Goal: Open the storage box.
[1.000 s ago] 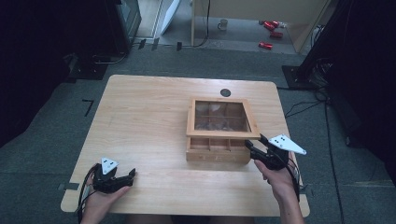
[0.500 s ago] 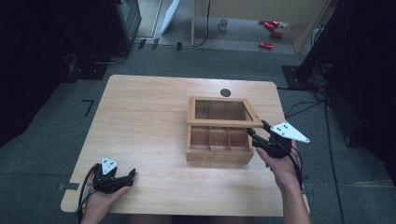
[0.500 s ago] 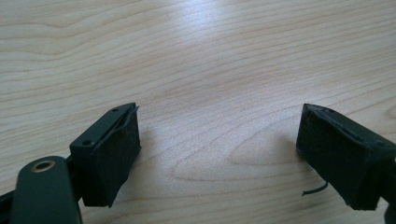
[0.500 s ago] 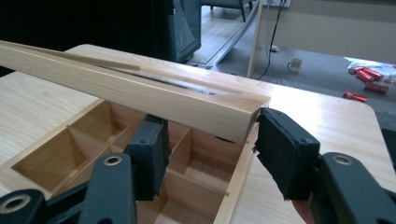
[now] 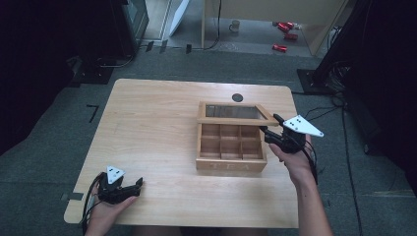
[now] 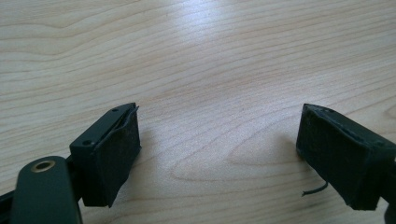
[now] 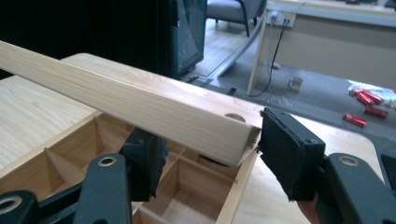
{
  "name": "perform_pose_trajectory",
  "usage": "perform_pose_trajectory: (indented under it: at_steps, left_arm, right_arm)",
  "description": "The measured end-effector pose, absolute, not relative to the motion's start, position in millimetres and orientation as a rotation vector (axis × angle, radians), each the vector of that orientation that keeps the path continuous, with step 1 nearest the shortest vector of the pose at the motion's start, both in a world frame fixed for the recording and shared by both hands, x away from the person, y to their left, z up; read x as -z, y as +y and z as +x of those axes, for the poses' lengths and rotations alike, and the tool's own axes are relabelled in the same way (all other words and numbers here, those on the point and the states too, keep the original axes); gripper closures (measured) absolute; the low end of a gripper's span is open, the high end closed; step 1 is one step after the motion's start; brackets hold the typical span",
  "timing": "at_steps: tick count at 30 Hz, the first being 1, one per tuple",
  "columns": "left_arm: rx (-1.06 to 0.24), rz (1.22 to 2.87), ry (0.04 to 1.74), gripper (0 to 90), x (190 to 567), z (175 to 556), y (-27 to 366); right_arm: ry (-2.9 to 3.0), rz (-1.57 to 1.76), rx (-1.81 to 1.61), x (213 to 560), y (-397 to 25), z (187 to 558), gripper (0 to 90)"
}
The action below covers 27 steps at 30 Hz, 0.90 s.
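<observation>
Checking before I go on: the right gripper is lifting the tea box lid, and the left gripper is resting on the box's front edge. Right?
Not quite. The left gripper rests on the bare table, apart from the tea box, as the high view shows. The right gripper is at the raised lid.

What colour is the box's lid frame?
Light natural wood, lid frame; clearest in the right gripper view.

Both black grippers, left gripper (image 5: 129, 187) and right gripper (image 5: 273, 132), carry grey three-cornered plates, brass-ringed screws and padded jaws.
</observation>
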<state>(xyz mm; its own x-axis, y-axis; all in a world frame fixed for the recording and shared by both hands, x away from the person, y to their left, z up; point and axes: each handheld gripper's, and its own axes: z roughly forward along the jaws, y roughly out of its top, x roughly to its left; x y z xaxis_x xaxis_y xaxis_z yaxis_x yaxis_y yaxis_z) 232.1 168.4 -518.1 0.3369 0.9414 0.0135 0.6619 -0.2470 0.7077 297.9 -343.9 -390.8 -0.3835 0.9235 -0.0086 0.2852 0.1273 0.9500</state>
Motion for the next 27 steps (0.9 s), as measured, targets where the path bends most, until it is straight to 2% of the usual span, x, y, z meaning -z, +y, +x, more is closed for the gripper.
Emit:
perform_pose_trajectory:
  at_steps: [9, 18, 19, 27]
  left_arm:
    - [-0.596, 1.995, 1.401, 14.1, 518.2, 232.1, 168.3]
    - [-0.592, 1.996, 1.403, 14.1, 518.1, 232.1, 168.2]
    - [-0.592, 1.995, 1.403, 14.1, 518.1, 232.0, 168.2]
    - [-0.593, 1.995, 1.402, 14.3, 518.1, 232.0, 168.1]
  right_arm:
    - [1.799, 1.073, -1.322, 389.9, -353.8, 310.2, 42.5]
    - [1.788, 1.077, -1.319, 390.3, -359.2, 318.1, 54.1]
    - [1.773, 1.09, -1.319, 390.7, -360.3, 319.6, 58.3]
    - [1.752, 1.087, -1.32, 389.3, -361.1, 322.7, 60.7]
